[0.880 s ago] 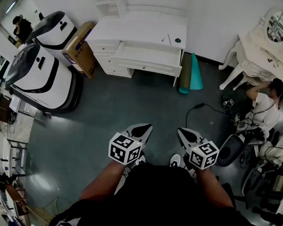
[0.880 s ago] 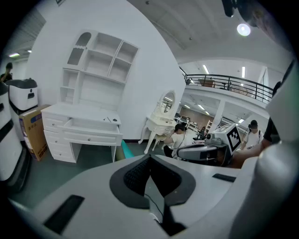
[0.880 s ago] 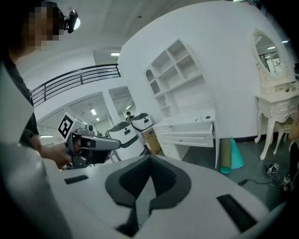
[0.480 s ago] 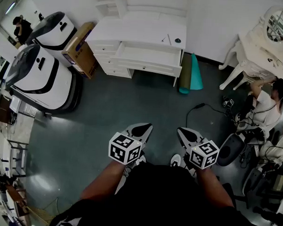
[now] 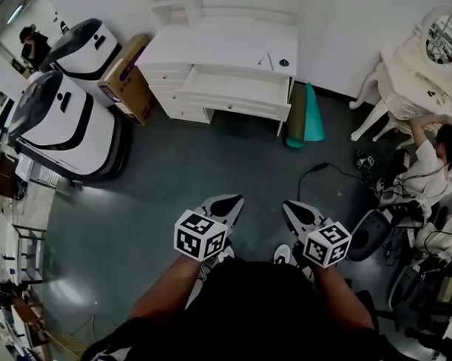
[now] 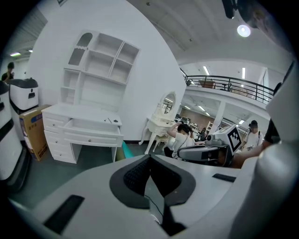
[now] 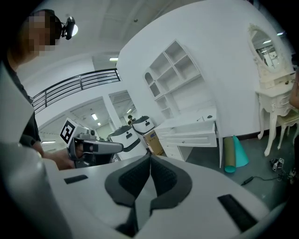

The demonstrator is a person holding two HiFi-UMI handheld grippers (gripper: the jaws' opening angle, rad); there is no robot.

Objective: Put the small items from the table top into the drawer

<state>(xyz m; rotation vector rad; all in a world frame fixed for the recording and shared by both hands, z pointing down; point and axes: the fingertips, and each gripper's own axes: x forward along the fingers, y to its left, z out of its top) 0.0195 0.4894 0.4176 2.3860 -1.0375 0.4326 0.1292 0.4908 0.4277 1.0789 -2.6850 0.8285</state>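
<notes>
Grippers, two, hand-held. Left gripper (image 5: 225, 206): jaws closed, dark pads meeting along a seam, nothing between them. Right gripper (image 5: 291, 211): likewise, pads pressed together, empty. Both are held low before the person's waist, side by side and a little apart, tips pointing forward toward the desk. Each carries a marker cube (image 5: 199, 236) at its rear. Bare forearms (image 5: 163, 292) run out from a dark-clad torso, roughly parallel, elbows near the body.

Floor (image 5: 175, 167): dark grey-green, glossy. A black cable (image 5: 309, 175) curls on it ahead of the right gripper.

White desk (image 5: 216, 46): against the far wall, well apart from both grippers. Its wide drawer (image 5: 233, 86) stands pulled open. On the table top, at the right end, lie a small dark item (image 5: 284, 64) and a thin pen-like item (image 5: 269, 63), just beside each other. Open white shelves (image 6: 100, 63) rise above the desk.

Right of the desk: olive roll (image 5: 295, 115) and teal roll (image 5: 313, 116), side by side against the desk's right end. Left of the desk: cardboard box (image 5: 128, 76), then two large white-and-black machines (image 5: 61, 122).

Far right: white dressing table (image 5: 418, 72) with oval mirror (image 5: 446, 32). A seated person (image 5: 433, 172) in a white top is beside it, among cases and cables. Another person (image 5: 32, 42) stands at the far left corner.
</notes>
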